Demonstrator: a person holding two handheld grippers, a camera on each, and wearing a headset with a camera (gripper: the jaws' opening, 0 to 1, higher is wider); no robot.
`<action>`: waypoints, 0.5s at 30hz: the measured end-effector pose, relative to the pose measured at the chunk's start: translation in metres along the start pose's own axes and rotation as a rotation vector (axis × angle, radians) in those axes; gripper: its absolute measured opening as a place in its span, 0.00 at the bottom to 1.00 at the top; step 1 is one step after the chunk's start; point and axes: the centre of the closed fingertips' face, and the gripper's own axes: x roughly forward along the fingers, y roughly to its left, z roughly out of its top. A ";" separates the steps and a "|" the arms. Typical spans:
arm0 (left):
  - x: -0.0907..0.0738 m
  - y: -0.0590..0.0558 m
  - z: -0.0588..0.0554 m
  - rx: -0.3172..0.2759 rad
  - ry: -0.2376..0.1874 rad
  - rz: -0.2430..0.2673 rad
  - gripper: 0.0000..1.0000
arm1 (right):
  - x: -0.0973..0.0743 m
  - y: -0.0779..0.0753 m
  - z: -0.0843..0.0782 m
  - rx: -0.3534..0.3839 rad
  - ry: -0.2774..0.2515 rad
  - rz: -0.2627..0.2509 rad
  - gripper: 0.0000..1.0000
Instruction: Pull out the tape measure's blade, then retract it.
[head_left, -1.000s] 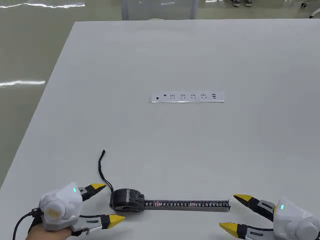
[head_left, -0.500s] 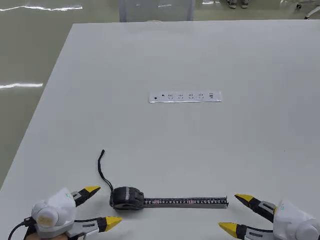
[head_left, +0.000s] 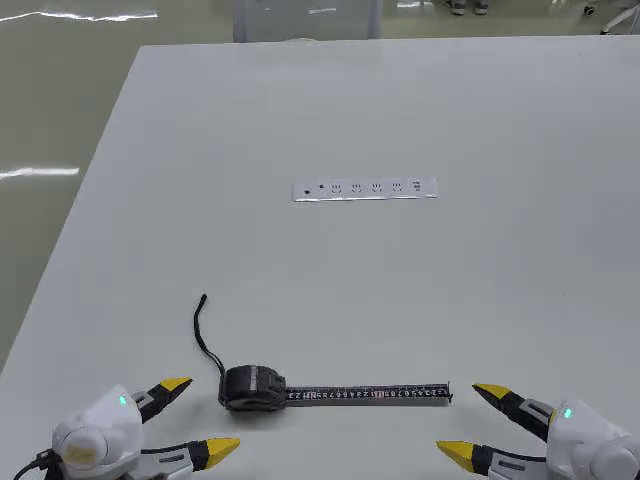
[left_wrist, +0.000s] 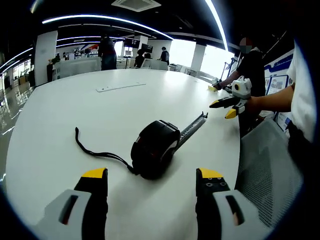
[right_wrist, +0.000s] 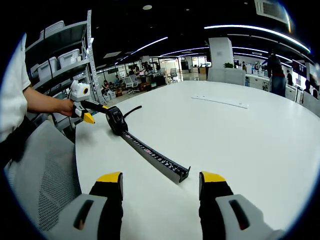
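Two tongs spread wide, empty: left gripper (head_left: 200, 415), right gripper (head_left: 471, 420), tape measure (head_left: 252, 388) between them on my matte white table (head_left: 450, 280).
Glossy rounded black case (left_wrist: 155, 147) sits nearer my left; flat printed blade (head_left: 370, 394) lies extended rightward. Right gripper view gives me its bent end hook (right_wrist: 183, 173), head view the thin cord strap (head_left: 203, 335).

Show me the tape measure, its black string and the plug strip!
tape measure (head_left: 253, 388), head view, on its black case.
black string (head_left: 196, 325), head view, on its middle.
plug strip (head_left: 365, 189), head view, on its middle.

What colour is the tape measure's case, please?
The case is black; left gripper view shows it best.
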 end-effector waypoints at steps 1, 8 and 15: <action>-0.001 -0.001 0.001 -0.003 -0.004 0.003 0.70 | -0.001 0.000 0.000 0.001 0.000 -0.001 0.62; -0.006 -0.005 -0.002 -0.019 -0.012 0.017 0.71 | -0.005 0.003 -0.001 0.003 0.010 -0.017 0.63; -0.011 -0.007 -0.005 -0.034 -0.015 0.029 0.71 | -0.009 0.006 -0.003 0.011 0.011 -0.027 0.64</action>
